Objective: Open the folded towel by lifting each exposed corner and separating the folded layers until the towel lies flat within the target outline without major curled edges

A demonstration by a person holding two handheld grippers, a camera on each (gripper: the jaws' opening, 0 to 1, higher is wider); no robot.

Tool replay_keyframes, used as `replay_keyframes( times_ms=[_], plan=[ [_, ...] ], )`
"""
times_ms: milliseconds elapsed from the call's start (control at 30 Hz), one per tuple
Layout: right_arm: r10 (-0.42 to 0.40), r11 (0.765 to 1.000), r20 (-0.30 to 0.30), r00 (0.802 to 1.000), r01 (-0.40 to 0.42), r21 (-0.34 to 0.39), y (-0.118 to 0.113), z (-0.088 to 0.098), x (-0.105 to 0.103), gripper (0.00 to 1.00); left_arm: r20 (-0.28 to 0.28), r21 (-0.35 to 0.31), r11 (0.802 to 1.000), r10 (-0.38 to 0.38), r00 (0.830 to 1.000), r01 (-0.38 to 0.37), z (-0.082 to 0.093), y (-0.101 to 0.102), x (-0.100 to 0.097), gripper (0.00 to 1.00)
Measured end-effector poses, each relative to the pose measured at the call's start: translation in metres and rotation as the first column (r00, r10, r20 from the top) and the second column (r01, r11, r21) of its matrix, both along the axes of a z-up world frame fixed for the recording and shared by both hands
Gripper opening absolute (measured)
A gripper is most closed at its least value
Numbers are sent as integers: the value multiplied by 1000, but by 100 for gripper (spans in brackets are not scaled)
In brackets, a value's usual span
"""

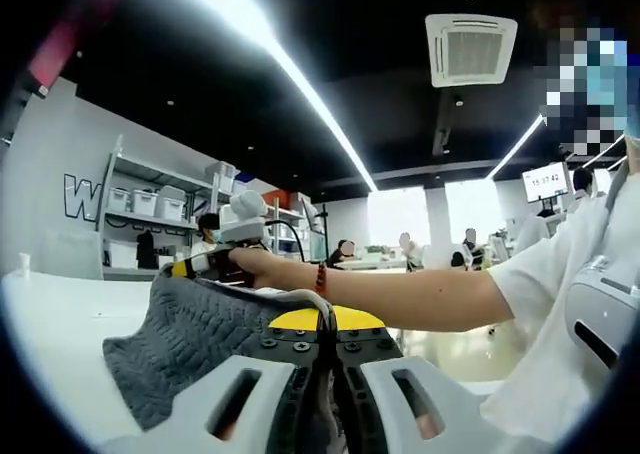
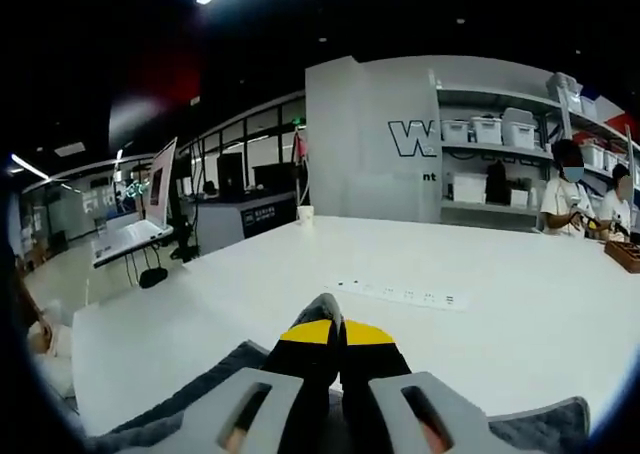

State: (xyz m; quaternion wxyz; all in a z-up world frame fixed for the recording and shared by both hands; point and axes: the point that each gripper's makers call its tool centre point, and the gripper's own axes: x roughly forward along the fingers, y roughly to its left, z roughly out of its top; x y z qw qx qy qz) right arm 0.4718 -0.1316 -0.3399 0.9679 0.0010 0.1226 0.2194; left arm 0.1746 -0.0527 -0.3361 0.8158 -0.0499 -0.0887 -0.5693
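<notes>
On the left, we are pinching the gray towel [image 1: 190, 344] between the pressed-together jaws of our left gripper [image 1: 328, 324], and the cloth is draping softly over the white table [image 1: 50, 334]. On the right, our right gripper [image 2: 335, 336] is pinching another edge just above the table. It looks light, limp and quilted, so we are judging corners the best hold.

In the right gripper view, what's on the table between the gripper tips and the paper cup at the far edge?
In the right gripper view, a white power strip lies on the table between the right gripper and cup.
</notes>
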Motion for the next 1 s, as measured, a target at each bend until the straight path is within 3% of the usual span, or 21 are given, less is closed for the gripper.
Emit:
replay_keyframes(
  times_ms=[567,1000],
  plan=[
    [25,1000,13,1000,-25,12,21,7,-2,0,-36,-42,999,-3,999,2,8,19,1,0],
    [34,999,28,999,-35,13,29,15,2,0,-21,-29,999,19,1000,-19,11,26,-1,0]
  ],
)
